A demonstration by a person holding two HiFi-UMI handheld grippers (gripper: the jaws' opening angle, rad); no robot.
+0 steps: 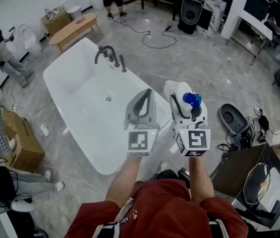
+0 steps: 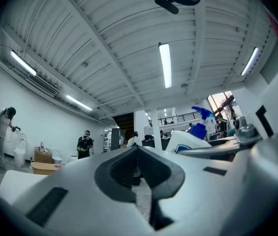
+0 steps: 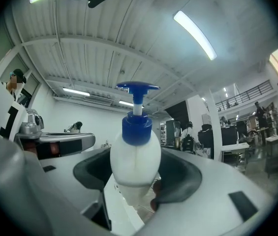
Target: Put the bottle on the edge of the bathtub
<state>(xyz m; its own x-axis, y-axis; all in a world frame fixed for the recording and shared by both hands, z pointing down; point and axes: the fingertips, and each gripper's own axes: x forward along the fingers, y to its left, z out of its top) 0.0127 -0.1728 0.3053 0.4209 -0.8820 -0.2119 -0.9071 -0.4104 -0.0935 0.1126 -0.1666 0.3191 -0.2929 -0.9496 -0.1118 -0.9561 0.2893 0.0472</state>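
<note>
One white bottle, with a rounded body, a seam down its middle and a blue collar and pump head, stood upright, grasped by its lower body in the right gripper. It was held in the air above the near right edge of the white bathtub. Just left of it, the left gripper was clenched on nothing.

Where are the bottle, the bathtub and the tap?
bottle [image 3: 135, 161]: right gripper view, its white body.
bathtub [image 1: 63, 58]: head view, its far rim.
tap [image 1: 106, 47]: head view, its curved spout.
</note>
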